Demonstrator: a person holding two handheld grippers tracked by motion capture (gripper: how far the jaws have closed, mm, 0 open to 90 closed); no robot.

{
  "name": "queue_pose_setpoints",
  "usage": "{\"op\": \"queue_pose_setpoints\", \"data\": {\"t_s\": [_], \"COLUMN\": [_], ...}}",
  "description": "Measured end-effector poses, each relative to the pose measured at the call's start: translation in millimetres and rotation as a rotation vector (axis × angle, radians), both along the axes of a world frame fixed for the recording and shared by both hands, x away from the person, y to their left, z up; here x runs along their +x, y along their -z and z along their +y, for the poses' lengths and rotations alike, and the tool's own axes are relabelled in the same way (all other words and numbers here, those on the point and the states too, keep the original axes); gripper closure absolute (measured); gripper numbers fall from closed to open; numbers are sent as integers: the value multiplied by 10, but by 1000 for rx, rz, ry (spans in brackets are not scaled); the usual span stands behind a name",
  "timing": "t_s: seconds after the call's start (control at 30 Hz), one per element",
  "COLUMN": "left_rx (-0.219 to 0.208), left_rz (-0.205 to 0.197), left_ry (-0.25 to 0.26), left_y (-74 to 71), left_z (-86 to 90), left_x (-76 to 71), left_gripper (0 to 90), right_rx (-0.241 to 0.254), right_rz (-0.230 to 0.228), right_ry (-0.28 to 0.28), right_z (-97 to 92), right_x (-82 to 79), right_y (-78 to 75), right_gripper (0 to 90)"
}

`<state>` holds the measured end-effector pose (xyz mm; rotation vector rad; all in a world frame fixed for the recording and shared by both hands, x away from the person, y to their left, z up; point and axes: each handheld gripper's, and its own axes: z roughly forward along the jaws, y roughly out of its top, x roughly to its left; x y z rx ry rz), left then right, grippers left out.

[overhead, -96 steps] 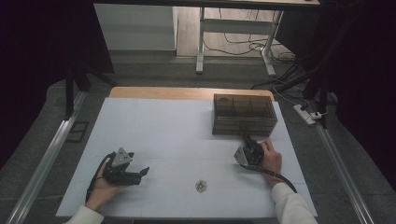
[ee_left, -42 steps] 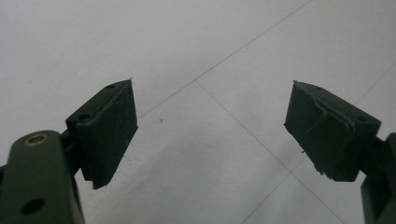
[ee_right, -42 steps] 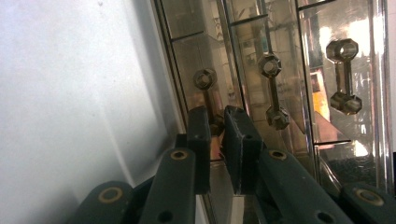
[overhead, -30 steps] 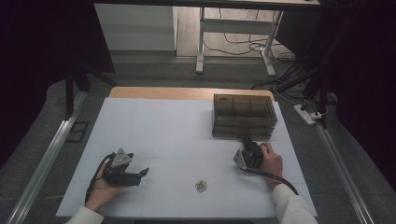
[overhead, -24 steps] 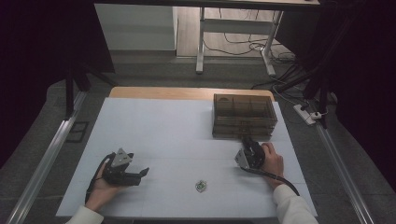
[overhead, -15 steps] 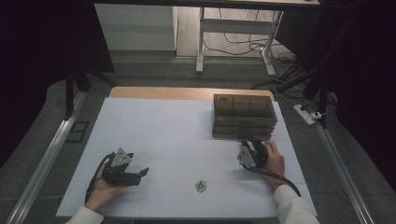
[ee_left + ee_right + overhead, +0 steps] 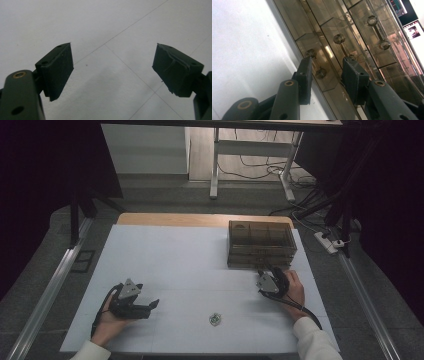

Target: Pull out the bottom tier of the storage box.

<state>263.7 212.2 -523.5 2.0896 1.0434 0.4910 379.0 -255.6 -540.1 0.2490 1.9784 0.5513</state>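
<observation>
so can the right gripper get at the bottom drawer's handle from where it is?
Probably yes. The right gripper sits at the drawer box, jaws apart and either side of the bottom drawer's handle, nothing between. Its jaws have just been opening; the pads aren't pressing on the handle.

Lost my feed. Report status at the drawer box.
Right gripper fingers just opening, straddling the bottom drawer handle of the box, not pressing. Left gripper open, idle over the mat. Nothing blocking.
</observation>
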Motion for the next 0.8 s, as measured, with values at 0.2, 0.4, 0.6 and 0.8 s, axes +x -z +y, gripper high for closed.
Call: {"op": "queue_pose_setpoints", "data": {"t_s": [0.2, 0.4, 0.6, 0.8], "left_rx": [-1, 0, 1, -1], "left_rz": [1, 0, 3, 5], "left_ry": [0, 0, 1, -5], "left_y": [0, 1, 3, 6], "left_z": [2, -1, -1, 7], "left_x": [5, 8, 12, 19], "left_gripper": [169, 168, 168, 166], "right_rx": [55, 85, 122, 146], "right_rz": [50, 106, 152, 216], "right_ry": [6, -6, -6, -26], "right_z": [-15, -9, 3, 0], "right_x": [48, 91, 133, 205], "right_y": [-63, -106, -136, -185], "right_gripper": [587, 573, 553, 536]}}
